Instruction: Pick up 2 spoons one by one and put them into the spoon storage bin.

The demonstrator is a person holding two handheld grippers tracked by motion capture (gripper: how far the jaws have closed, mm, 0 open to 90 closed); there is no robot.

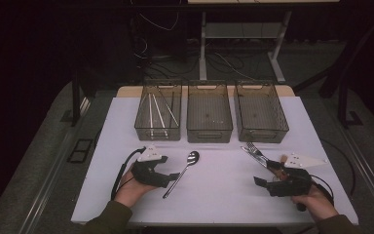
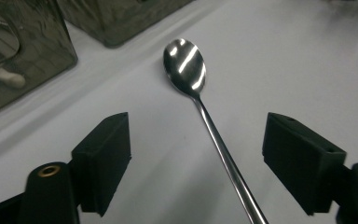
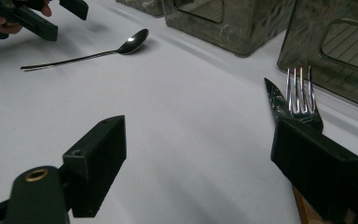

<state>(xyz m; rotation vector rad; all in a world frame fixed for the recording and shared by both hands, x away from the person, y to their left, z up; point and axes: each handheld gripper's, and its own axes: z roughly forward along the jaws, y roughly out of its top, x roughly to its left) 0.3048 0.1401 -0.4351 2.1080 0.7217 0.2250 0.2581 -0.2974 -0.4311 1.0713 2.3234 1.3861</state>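
1. High view: your bench [image 1: 214,195] is a white sheet on a board, in a dark room with a grey floor and a tangle of cables by a desk leg beyond. Three see-through bins [image 1: 209,112] stand in a row along the far edge; the left bin [image 1: 158,111] has pale sticks in it. Your left hand-held gripper [image 1: 173,176] sits at the near left, its jaws just at the handle of the spoon [image 1: 185,170], which lies slanted on the bench with its bowl towards the bins. Your right hand-held gripper [image 1: 259,182] sits at the near right, just beside a fork [image 1: 256,151] and knife [image 1: 254,157] lying together.
2. Left gripper view: your jaws are spread, one either side of the spoon [image 2: 200,102]; the handle runs between them and neither pad touches it. The bench surface [image 2: 307,56] is bare white around it, with bin walls at the upper left.
3. Right gripper view: your jaws stand apart with nothing between them. The fork [image 3: 299,95] and knife [image 3: 279,100] lie past the right jaw, whether touching it you cannot tell. The spoon [image 3: 98,53] lies far off, near your left hand-held gripper [image 3: 51,16].
4. No readable writing or label shows in any view
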